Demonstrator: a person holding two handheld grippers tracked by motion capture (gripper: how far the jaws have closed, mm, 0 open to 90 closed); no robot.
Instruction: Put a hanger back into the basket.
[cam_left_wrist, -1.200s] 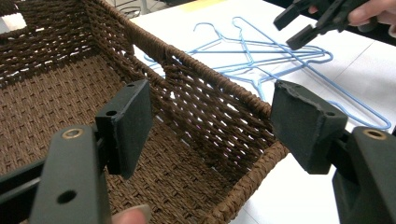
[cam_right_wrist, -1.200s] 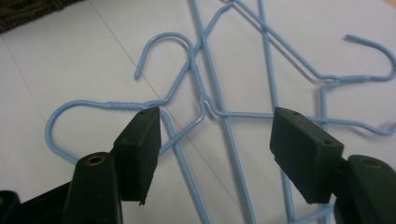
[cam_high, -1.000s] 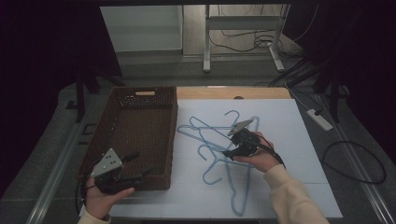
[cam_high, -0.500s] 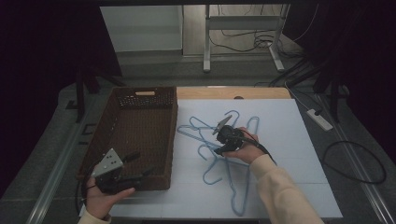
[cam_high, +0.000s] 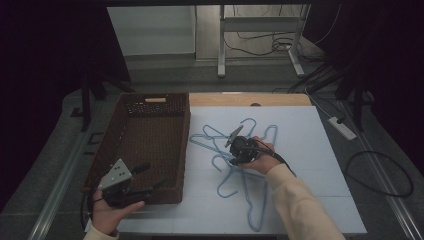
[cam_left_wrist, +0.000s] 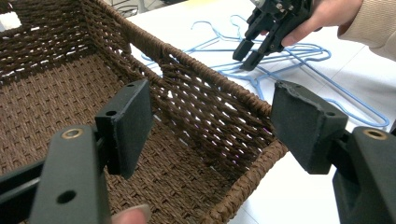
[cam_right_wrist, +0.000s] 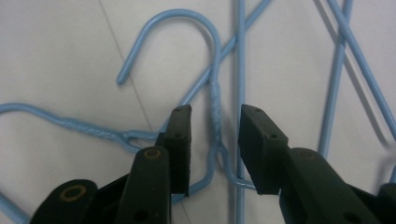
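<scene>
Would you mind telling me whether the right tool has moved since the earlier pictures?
Yes. The right tool has shifted left toward the wicker basket, and its jaws have just been closing around a blue hanger's neck, not yet pressing it.

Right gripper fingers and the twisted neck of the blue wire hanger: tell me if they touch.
Apart. In the right gripper view the fingers have just been closing around the twisted neck of the blue wire hanger, with a gap visible on both sides.

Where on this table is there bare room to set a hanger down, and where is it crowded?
The woven basket has a bare floor. The white tabletop is bare right of the blue wire hangers, and along its front edge between the basket and the lowest hanger. The middle is crowded: tangled hangers, with the right claw down among them, a hanger neck between its jaws.
</scene>
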